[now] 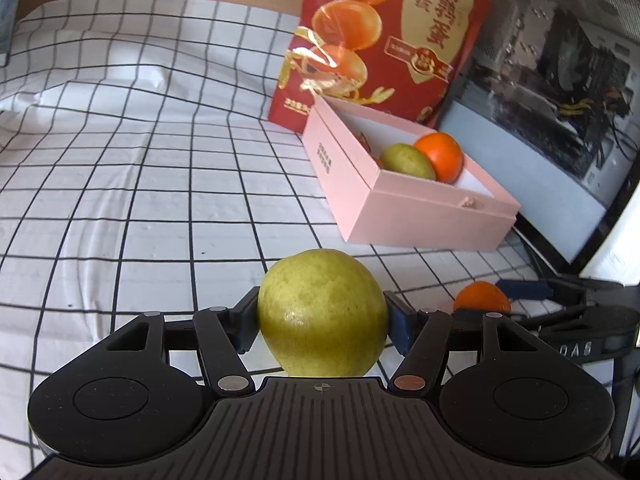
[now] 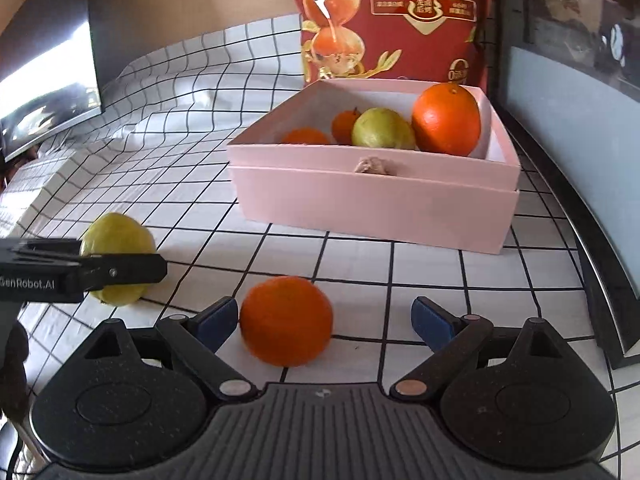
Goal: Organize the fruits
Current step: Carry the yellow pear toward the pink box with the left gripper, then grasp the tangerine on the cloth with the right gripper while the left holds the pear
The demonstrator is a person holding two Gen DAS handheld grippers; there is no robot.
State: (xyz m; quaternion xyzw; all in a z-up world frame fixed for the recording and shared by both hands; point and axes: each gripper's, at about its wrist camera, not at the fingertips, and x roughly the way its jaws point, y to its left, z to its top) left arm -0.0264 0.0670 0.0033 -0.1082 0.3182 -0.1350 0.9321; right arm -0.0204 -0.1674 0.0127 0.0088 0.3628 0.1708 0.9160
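Observation:
My left gripper (image 1: 320,312) is shut on a green pear (image 1: 322,312), a pad pressed to each side, low over the checked cloth. The right wrist view shows that pear (image 2: 116,236) at the left, with a black left finger (image 2: 120,271) across it. An orange (image 2: 286,320) lies on the cloth inside my right gripper (image 2: 323,308), which stands open; the left pad is close to it and the right pad is well apart. In the pink box (image 2: 372,196) behind lie a big orange (image 2: 446,118), a green pear (image 2: 382,128) and two small oranges.
A red bag printed with oranges (image 1: 384,36) stands behind the pink box (image 1: 420,216). A dark glass-fronted case (image 1: 560,92) lines the right side. A screen (image 2: 48,92) stands at the left edge. The grid-patterned cloth (image 1: 140,160) stretches left.

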